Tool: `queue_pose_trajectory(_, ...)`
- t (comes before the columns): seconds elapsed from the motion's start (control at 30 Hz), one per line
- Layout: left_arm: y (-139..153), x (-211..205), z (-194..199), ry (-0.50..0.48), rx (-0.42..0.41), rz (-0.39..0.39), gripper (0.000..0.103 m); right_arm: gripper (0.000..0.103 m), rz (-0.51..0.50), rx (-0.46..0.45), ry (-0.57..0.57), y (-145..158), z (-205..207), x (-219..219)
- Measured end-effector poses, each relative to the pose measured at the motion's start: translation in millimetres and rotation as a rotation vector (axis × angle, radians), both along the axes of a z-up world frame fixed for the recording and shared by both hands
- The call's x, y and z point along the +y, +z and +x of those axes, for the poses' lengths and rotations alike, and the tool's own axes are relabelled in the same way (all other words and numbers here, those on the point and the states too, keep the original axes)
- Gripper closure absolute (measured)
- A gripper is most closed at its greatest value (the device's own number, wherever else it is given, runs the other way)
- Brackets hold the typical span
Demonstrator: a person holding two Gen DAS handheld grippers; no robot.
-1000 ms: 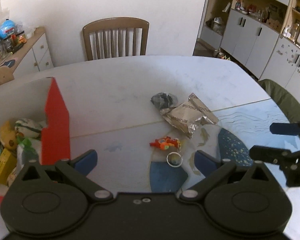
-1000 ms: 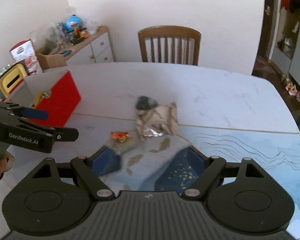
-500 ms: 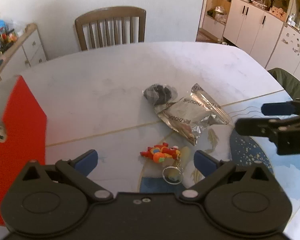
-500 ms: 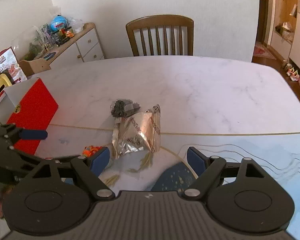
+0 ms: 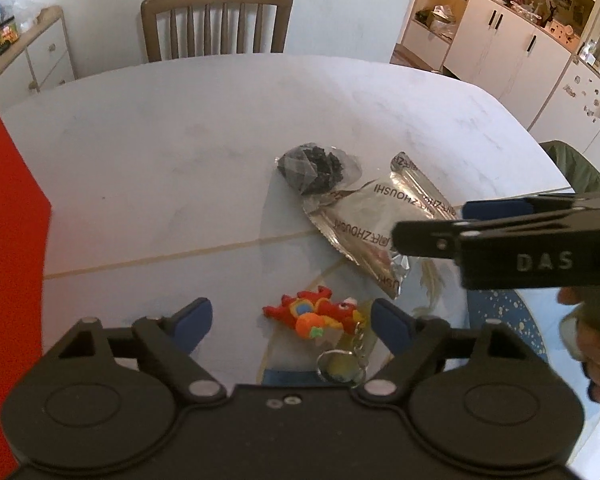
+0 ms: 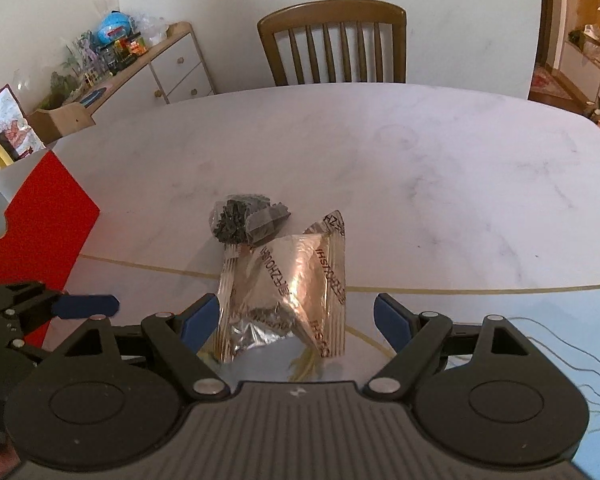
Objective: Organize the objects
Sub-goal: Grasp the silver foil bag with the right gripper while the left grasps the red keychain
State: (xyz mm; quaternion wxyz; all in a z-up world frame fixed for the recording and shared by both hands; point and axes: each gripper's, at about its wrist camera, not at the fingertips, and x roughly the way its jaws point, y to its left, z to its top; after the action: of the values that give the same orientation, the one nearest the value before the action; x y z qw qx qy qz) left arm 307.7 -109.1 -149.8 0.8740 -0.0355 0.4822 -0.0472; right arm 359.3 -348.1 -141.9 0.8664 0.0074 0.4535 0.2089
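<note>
On the counter [image 6: 420, 152] stands the red box [image 6: 40, 216], my goal I think. The foil packet [image 6: 284, 288] lies between my right tool [image 6: 296, 320], wide. My left tool [image 5: 288, 320] is closing around the dragon keychain [image 5: 316, 316], not yet touching; next I must lower and pinch.

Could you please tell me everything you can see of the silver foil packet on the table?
The silver foil packet is a crinkled, shiny metallic pouch with crimped end seals and dark printed lettering. It looks puffed and creased, and lies on the white marble-look table. Its far end touches a small clear bag of dark pieces. It sits between the open right gripper's blue pads, which are not pressing on it.
</note>
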Motion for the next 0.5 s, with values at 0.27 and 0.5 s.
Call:
queue_pose_trajectory(0.27,-2.0,0.0,-2.4,-0.006,-0.017,-0.041,0.03,0.018,0.02,0.033,-0.003,-15.8,12.7,7.4)
queue_pose_trajectory(0.5,-4.3,6.5,0.3,0.006,-0.009,-0.14,0.046,0.028,0.03,0.038,0.005,-19.5,14.9,11.2)
